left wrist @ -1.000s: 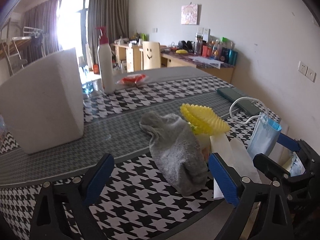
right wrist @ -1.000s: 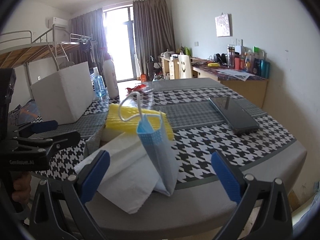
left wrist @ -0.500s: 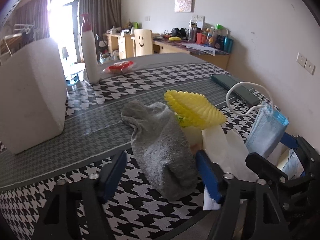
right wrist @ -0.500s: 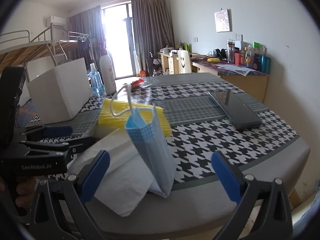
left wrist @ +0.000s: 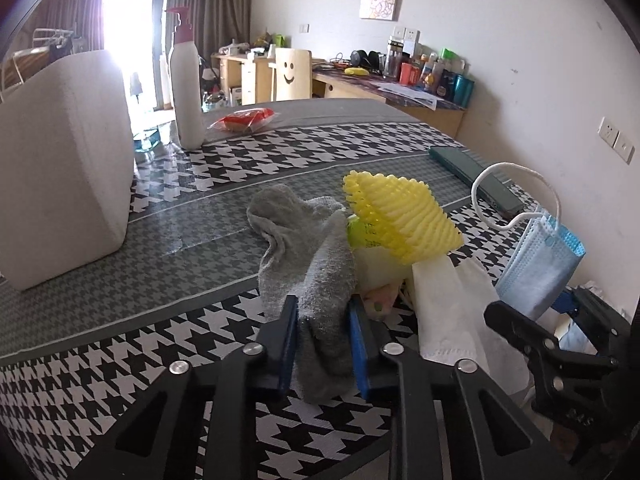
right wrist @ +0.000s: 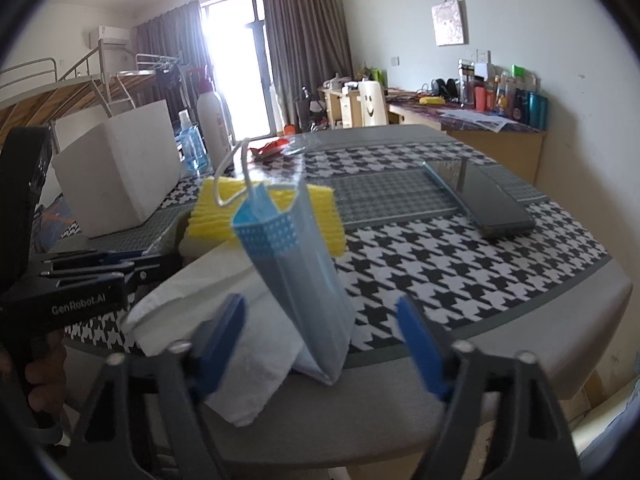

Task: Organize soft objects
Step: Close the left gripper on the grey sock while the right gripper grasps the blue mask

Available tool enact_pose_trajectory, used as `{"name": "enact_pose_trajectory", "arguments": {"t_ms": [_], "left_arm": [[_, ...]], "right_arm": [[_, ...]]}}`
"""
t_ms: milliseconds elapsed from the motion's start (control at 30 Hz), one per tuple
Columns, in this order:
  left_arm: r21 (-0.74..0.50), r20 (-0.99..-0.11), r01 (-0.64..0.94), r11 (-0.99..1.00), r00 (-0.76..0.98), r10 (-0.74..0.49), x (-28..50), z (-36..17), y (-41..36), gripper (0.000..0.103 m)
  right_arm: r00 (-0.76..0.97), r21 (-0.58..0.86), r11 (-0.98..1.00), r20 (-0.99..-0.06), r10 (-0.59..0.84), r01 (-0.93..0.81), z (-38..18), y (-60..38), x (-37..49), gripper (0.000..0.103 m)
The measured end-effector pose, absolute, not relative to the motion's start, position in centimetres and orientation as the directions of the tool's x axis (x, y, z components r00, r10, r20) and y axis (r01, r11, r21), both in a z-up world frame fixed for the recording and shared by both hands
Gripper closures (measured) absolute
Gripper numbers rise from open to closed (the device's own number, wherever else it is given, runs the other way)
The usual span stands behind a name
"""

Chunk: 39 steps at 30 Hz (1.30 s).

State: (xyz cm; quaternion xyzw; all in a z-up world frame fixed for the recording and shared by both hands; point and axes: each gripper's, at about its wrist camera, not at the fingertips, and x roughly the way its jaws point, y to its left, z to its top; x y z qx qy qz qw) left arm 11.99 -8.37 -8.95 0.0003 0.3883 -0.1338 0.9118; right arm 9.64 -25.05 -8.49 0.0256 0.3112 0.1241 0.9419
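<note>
Left wrist view: the left gripper (left wrist: 323,330), jaws just closing, pinches the grey sock (left wrist: 308,248) at its near end, low centre of the frame on the table (left wrist: 120,344). Limp and light, the sock should drape when raised.

Right wrist view: the right gripper (right wrist: 320,344) has been narrowing but stands open around the blue mask (right wrist: 296,276), centre, not touching. Flimsy; take its folded body. "GenRobot.AI" reads at left.

Grey sock (left wrist: 308,256): crumpled, lower centre of left view, near end pinched between blue pads. Yellow foam net (left wrist: 400,216) just right, overlapping sock. White tissue (right wrist: 224,320) flat, lower left of right view. Blue mask (right wrist: 296,272) upright, folded, ctr; loop up.
</note>
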Motion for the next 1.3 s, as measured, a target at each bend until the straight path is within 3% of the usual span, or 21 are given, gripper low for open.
{"name": "enact_pose_trajectory", "arguments": {"t_ms": [133,200,367,500,667,1300], "left_arm": [[-0.095,-0.701,0.231,0.968,0.675,-0.23,11.8,-8.8,-8.0,0.088],[-0.1,-0.701,0.219,0.971,0.676,-0.225,11.9,-8.7,-7.6,0.089],[-0.093,-0.705,0.218,0.971,0.674,-0.219,11.9,-8.9,-7.4,0.092],[-0.083,-0.699,0.223,0.971,0.682,-0.216,11.7,-8.9,-7.5,0.093],[-0.075,-0.694,0.232,0.97,0.687,-0.218,11.6,-8.9,-7.7,0.093],[-0.078,-0.622,0.202,0.976,0.755,-0.206,9.8,-6.0,-4.8,0.095]], "right_arm": [[0.762,0.146,0.964,-0.591,0.263,-0.22,-8.6,-25.3,9.6,0.05],[0.757,0.153,0.965,-0.599,0.261,-0.212,-8.7,-25.5,9.8,0.065],[0.739,0.161,0.97,-0.629,0.242,-0.182,-9.0,-25.8,10.4,0.068],[0.734,0.151,0.975,-0.641,0.222,-0.163,-9.2,-25.9,10.4,0.091],[0.758,0.171,0.976,-0.616,0.214,-0.137,-8.1,-26.8,9.8,0.095],[0.839,0.147,0.983,-0.517,0.17,-0.108,-3.6,-26.7,9.7,0.096]]}}
